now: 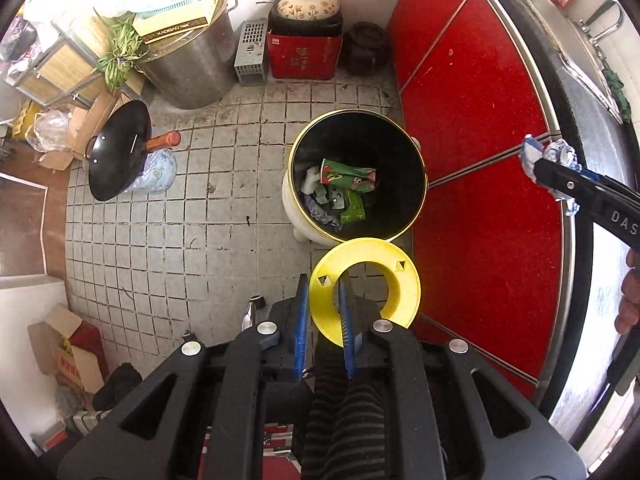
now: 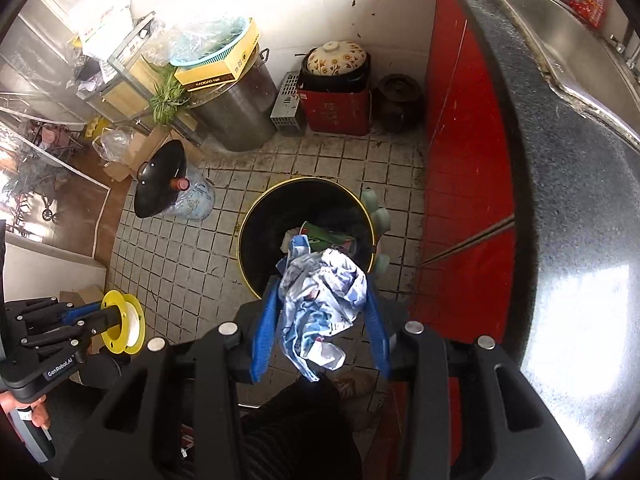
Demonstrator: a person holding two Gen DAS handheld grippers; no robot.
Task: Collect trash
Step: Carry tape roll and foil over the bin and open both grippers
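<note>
A black bin with a gold rim (image 1: 416, 152) stands on the tiled floor and holds green wrappers (image 1: 348, 178) and other scraps. It also shows in the right wrist view (image 2: 248, 236). My left gripper (image 1: 324, 280) is shut on a yellow plastic spool (image 1: 384, 256), held just short of the bin's near rim. The spool also shows in the right wrist view (image 2: 120, 322). My right gripper (image 2: 322, 280) is shut on a crumpled blue-and-white wrapper (image 2: 324, 296) above the bin's near edge. It appears at the right of the left wrist view (image 1: 554, 160).
Red cabinet doors (image 1: 480, 128) and a dark counter edge (image 2: 560, 160) run along the right. A black wok (image 1: 118, 150), a steel stockpot (image 1: 188, 68), a red box with a floral pot (image 1: 306, 56) and a dark jar (image 1: 366, 50) stand along the wall. Cardboard boxes (image 1: 68, 348) lie at left.
</note>
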